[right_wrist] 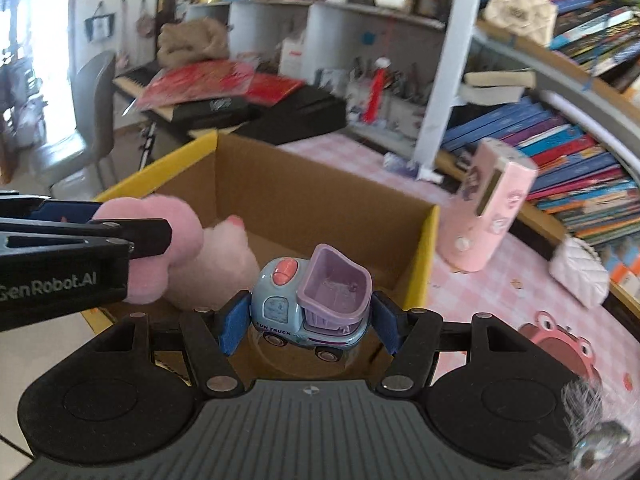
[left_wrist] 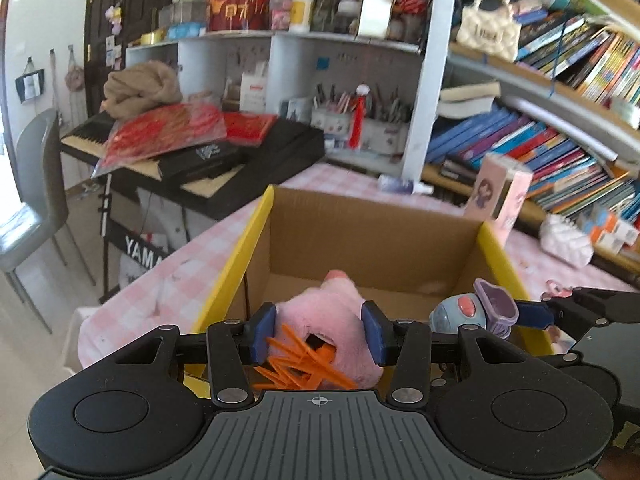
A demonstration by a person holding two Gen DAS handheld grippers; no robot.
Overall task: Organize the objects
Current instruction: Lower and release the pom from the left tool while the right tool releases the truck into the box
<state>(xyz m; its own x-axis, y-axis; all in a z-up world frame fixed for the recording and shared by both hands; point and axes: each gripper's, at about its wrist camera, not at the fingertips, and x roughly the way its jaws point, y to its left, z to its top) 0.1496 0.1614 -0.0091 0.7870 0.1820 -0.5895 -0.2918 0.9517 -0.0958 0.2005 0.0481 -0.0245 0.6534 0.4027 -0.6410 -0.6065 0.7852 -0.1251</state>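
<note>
Cardboard box point(right_wrist: 320, 184); one plush point(left_wrist: 328, 316); one truck point(right_wrist: 308, 304).

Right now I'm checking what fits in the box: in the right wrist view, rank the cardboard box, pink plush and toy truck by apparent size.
1. cardboard box
2. pink plush, partly hidden by the left gripper
3. toy truck, though it sits nearest the camera, so the plush-truck order is unsure.

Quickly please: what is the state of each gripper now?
Left gripper: closed on the pink plush toy.
Right gripper: closed on the blue-and-purple plastic toy truck.
</note>
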